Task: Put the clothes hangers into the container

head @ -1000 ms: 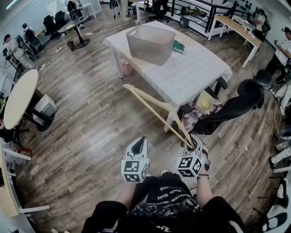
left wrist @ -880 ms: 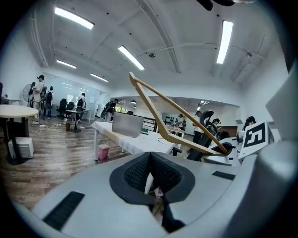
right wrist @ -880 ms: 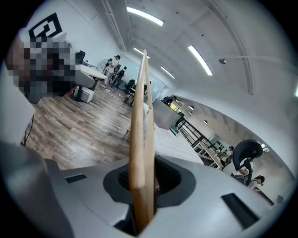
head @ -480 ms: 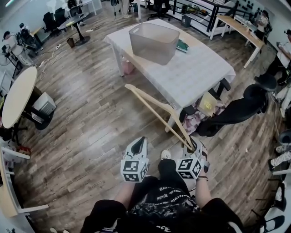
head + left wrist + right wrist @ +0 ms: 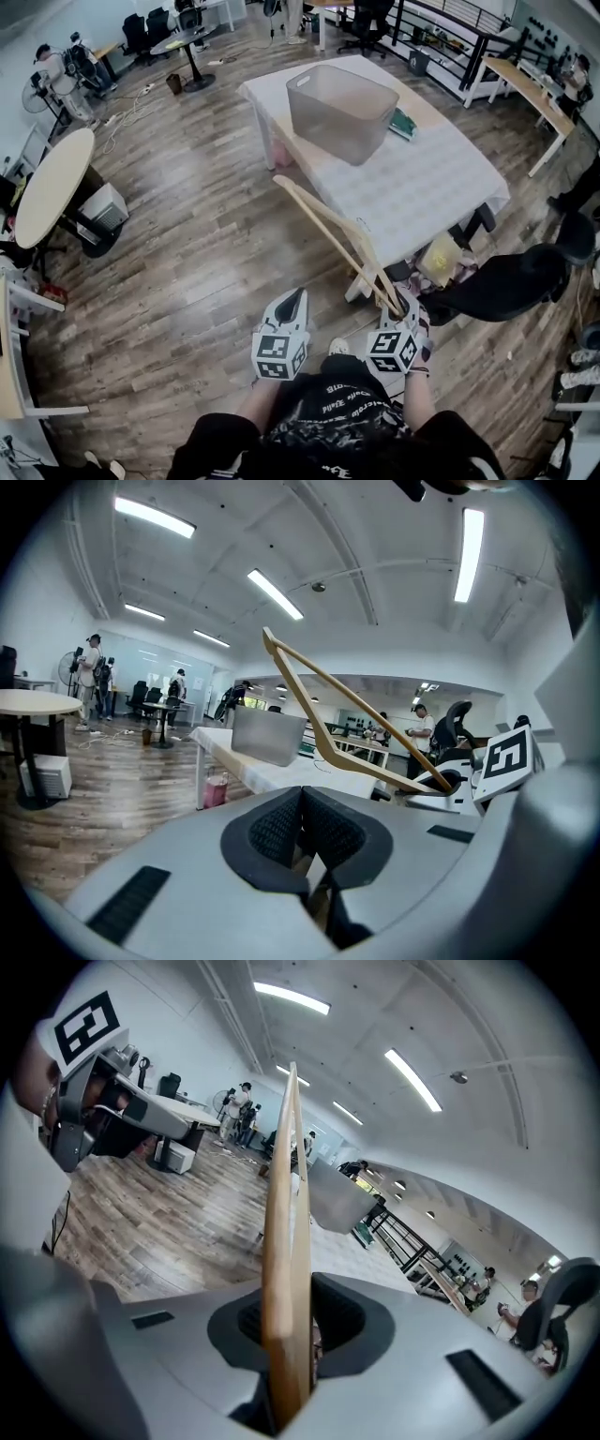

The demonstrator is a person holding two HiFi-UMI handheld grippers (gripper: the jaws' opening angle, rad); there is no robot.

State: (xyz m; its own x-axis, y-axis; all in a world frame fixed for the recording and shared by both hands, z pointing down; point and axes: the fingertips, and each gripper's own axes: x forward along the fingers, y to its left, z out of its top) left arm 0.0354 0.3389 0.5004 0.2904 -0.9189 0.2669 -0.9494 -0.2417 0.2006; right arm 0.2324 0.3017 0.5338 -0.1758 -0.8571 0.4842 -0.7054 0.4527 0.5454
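My right gripper point(image 5: 405, 307) is shut on one end of a wooden clothes hanger point(image 5: 333, 239), which slants up and to the left toward the table. Seen from the right gripper view, the hanger point(image 5: 286, 1241) stands edge-on between the pads. The left gripper point(image 5: 292, 302) is shut and holds nothing; its pads point(image 5: 281, 832) meet. From the left gripper view the hanger point(image 5: 347, 719) crosses the upper middle. A translucent grey container point(image 5: 342, 111) stands on the white-clothed table point(image 5: 431, 187) ahead; I cannot see inside it.
A green flat object point(image 5: 404, 123) lies on the table beside the container. A black office chair point(image 5: 497, 286) stands at the right near the table's corner. A round table point(image 5: 52, 187) is at the left. People stand far off at the back left.
I have moved closer to the table; it and the container sit lower and nearer in the head view. The hanger stays held by the right gripper, tilted the same way.
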